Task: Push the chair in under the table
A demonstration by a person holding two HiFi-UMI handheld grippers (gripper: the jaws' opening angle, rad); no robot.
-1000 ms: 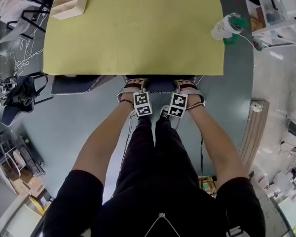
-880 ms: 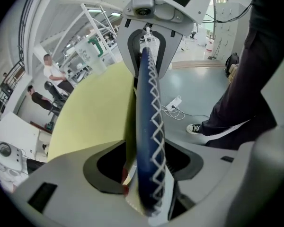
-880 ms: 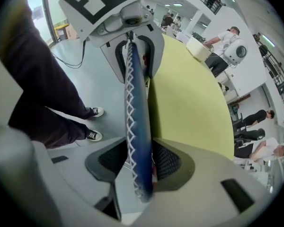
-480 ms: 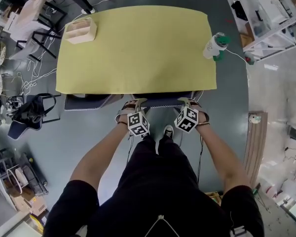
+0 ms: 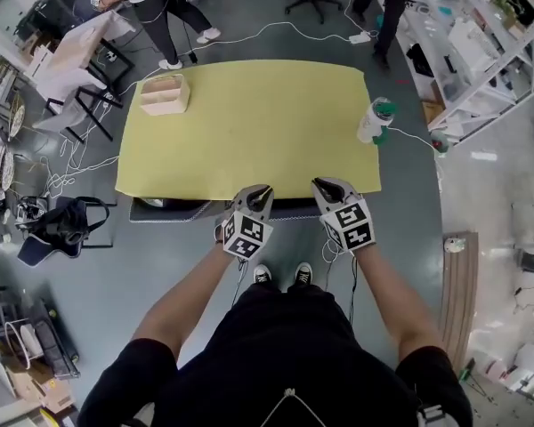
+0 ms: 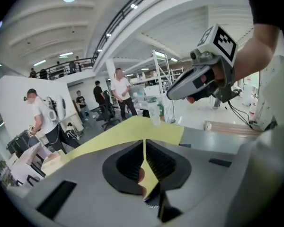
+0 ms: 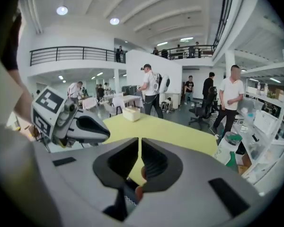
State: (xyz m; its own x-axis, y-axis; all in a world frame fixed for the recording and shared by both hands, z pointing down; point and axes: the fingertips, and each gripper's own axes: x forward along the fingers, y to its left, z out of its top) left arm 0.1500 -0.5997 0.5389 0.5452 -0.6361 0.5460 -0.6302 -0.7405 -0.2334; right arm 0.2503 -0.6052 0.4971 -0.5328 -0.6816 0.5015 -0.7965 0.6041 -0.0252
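Head view, left tool (image 5: 256,191) and right tool (image 5: 325,188) risen from the chair (image 5: 289,205) — both closing, empty — over table (image 5: 249,123) edge

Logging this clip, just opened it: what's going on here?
A person stands at the near edge of a yellow table, holding the left tongs and right tongs above that edge. Both pairs of jaws are closing with nothing between them. The chair sits tucked under the table, only its dark edge showing. A wooden box and a white cup rest on top.
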